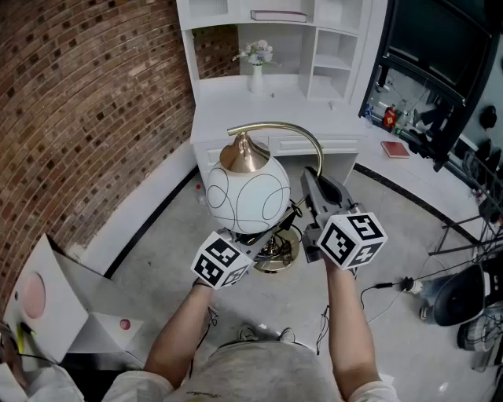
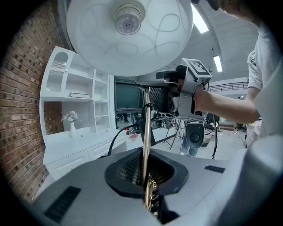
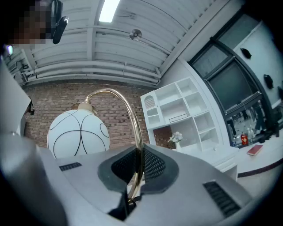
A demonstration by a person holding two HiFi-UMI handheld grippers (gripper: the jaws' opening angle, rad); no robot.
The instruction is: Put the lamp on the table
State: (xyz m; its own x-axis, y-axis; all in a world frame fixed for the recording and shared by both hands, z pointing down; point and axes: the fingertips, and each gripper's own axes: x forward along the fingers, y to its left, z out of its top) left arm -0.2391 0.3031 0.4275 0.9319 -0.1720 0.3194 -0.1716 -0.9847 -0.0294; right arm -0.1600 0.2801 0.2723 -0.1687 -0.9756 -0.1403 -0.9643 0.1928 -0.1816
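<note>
The lamp has a white globe shade (image 1: 247, 196) with thin black lines, a curved gold stem (image 1: 302, 135) and a gold base (image 1: 277, 257). I hold it in the air over the floor, in front of the white table (image 1: 259, 110). My left gripper (image 1: 262, 240) is shut on the stem low down near the base; the stem (image 2: 145, 145) runs up between its jaws, with the shade (image 2: 128, 35) overhead. My right gripper (image 1: 312, 182) is shut on the stem higher up. In the right gripper view the stem (image 3: 138, 145) is pinched between the jaws and the shade (image 3: 78, 132) hangs at left.
The white table carries a hutch with shelves, a vase of flowers (image 1: 257, 67) and a book (image 1: 279, 15). A brick wall (image 1: 86, 118) stands at left, a white box (image 1: 47, 306) at lower left. Dark equipment, a red book (image 1: 394, 149) and a cable (image 1: 405, 284) are at right.
</note>
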